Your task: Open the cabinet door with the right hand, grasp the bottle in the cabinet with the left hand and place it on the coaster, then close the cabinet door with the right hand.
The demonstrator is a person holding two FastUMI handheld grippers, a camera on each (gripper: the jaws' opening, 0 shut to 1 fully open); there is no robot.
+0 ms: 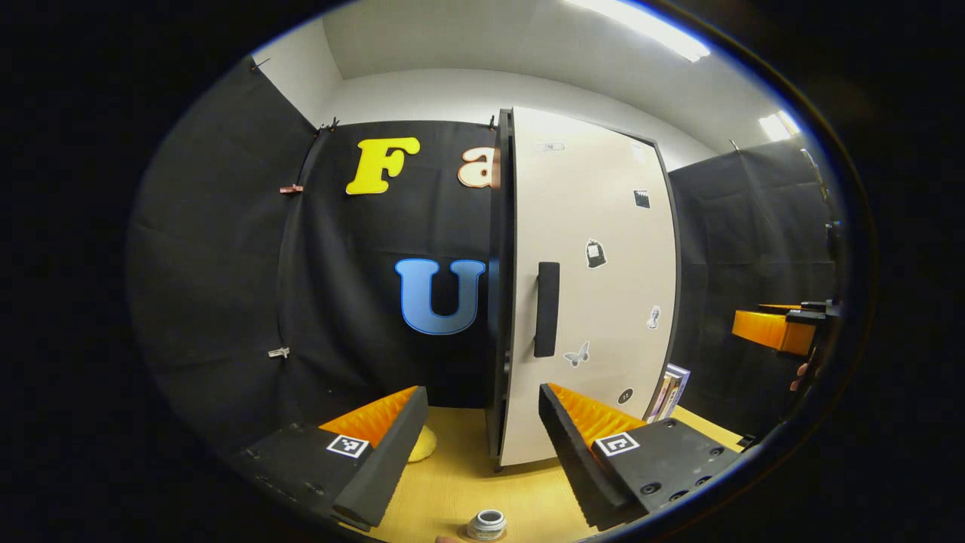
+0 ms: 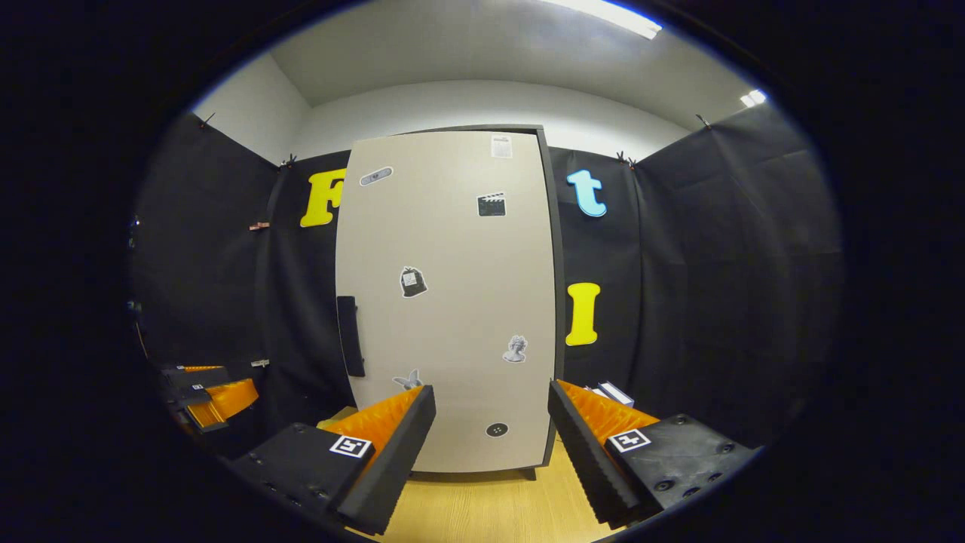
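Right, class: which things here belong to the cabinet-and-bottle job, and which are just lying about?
Job:
cabinet door
door handle
bottle
left tongs, open
right tongs, open

Lying about:
books
yellow lump
stickers

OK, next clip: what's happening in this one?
A person holds a pair of tongs in each hand, facing a cabinet door that looks shut. Both the left tongs and the right tongs are open and hold nothing. The door handle is untouched. A small jar sits on the table by the left tongs.
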